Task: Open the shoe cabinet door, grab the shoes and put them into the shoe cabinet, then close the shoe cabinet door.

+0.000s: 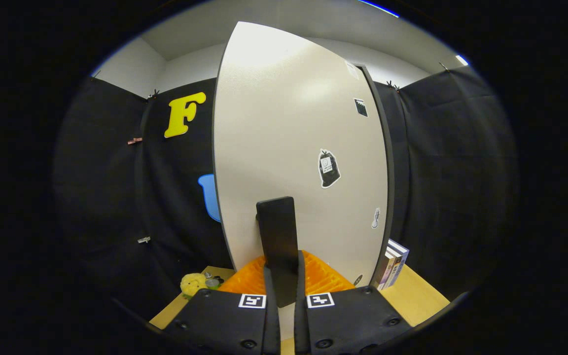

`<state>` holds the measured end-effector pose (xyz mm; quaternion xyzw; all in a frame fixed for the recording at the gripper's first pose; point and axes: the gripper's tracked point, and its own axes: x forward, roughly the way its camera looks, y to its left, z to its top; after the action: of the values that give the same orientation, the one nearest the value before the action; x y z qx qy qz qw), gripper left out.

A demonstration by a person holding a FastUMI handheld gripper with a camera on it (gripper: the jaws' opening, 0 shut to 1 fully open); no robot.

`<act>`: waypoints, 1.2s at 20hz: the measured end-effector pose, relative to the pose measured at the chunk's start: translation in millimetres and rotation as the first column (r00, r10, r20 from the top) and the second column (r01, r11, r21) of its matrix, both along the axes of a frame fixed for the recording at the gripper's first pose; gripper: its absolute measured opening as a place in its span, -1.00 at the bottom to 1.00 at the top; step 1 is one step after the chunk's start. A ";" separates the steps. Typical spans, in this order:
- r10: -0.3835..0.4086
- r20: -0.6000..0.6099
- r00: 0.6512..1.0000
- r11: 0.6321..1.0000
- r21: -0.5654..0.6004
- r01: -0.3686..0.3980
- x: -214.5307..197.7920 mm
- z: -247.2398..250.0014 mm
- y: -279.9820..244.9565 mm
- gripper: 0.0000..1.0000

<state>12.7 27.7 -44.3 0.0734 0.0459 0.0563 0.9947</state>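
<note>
The gripper (284, 276) has both orange fingers (323, 278) pressed on the black handle (277, 236) of the white shoe cabinet door (294, 148), which looms just ahead. Books (393, 264) stand beside its right edge; a yellow toy (193, 283) sits left on the wooden table (419, 296).

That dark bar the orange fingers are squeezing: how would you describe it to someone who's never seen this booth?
Start at the tall cream cabinet door straight ahead, dotted with a few small stickers. Low on its face stands an upright black handle, a flat rectangular bar. The gripper holds its lower end, one orange finger on each side. Unlike the flat stickers, it sticks out from the door.
</note>
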 end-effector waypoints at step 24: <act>0.017 -0.022 1.000 1.000 -0.017 -0.017 -49.3 -5.4 -146.7 -0.72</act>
<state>-36.6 -119.1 -49.6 0.0649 0.0579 0.0637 0.9942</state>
